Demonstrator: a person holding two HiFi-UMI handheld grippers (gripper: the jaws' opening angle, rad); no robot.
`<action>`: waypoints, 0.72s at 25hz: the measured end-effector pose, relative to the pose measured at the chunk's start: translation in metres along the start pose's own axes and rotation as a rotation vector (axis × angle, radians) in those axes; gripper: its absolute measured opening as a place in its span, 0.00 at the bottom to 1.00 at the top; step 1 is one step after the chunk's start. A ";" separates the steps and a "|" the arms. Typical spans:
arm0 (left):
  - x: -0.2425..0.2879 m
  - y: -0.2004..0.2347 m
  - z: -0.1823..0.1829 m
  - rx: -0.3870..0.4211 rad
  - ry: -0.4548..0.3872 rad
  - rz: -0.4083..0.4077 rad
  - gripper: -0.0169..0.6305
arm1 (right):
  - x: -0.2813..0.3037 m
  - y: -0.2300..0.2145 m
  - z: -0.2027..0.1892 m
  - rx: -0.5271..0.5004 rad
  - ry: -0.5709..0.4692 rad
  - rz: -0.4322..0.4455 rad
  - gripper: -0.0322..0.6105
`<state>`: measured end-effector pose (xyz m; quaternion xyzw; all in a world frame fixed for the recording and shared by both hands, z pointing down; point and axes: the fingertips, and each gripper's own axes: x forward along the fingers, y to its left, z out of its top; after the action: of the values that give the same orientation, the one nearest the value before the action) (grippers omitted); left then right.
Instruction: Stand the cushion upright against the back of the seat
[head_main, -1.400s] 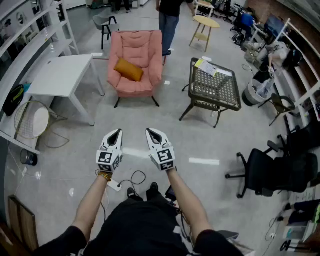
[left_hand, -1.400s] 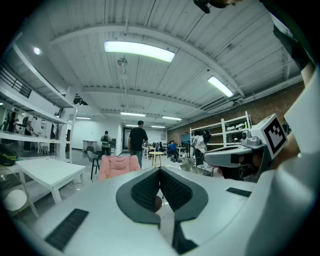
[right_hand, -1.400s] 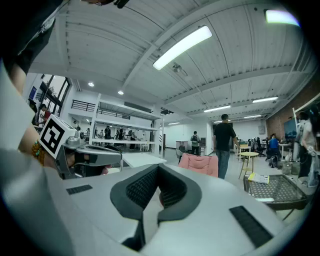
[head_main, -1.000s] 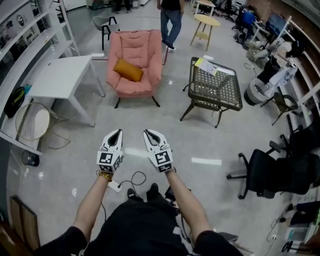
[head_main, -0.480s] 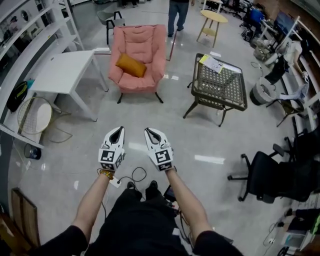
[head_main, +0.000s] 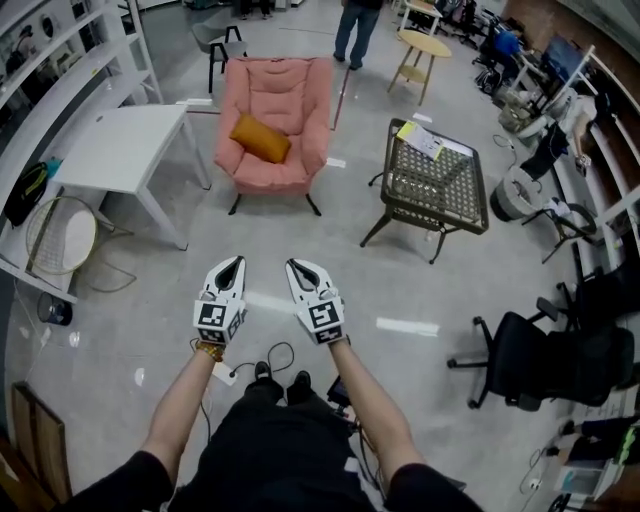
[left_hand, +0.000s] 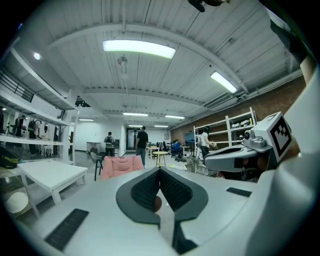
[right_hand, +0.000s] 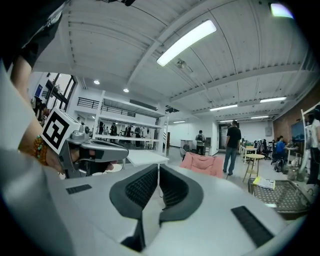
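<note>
An orange cushion (head_main: 260, 138) lies tilted on the seat of a pink armchair (head_main: 268, 88) at the far side of the floor in the head view. The same armchair (left_hand: 120, 165) shows far ahead in the left gripper view, and as a pink armchair (right_hand: 202, 164) in the right gripper view. My left gripper (head_main: 230, 264) and right gripper (head_main: 296, 266) are held side by side in front of me, well short of the chair. Both are shut with nothing between their jaws.
A white table (head_main: 115, 150) stands left of the armchair, a dark wire-mesh table (head_main: 432, 180) with papers to its right. A person (head_main: 357, 25) stands behind the chair near a round wooden stool (head_main: 419, 45). Office chairs (head_main: 545, 360) sit at the right, shelves (head_main: 50, 60) along the left wall.
The view has shifted slightly as I step forward; the armchair stays far ahead. The person behind the chair has walked to the right. Both grippers stay shut, side by side.
</note>
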<state>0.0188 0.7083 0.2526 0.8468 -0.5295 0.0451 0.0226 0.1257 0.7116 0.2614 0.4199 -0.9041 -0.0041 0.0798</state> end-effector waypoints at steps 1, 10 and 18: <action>-0.002 0.008 0.002 -0.004 -0.004 -0.002 0.05 | 0.006 0.002 0.004 -0.005 0.003 -0.002 0.08; -0.001 0.067 0.000 0.003 -0.034 -0.050 0.05 | 0.059 0.022 0.013 -0.023 0.021 -0.040 0.08; 0.043 0.080 -0.008 -0.012 -0.004 -0.033 0.05 | 0.088 -0.011 0.003 -0.013 0.023 -0.037 0.08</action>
<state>-0.0348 0.6357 0.2638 0.8555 -0.5156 0.0401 0.0275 0.0780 0.6376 0.2698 0.4360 -0.8951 -0.0067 0.0927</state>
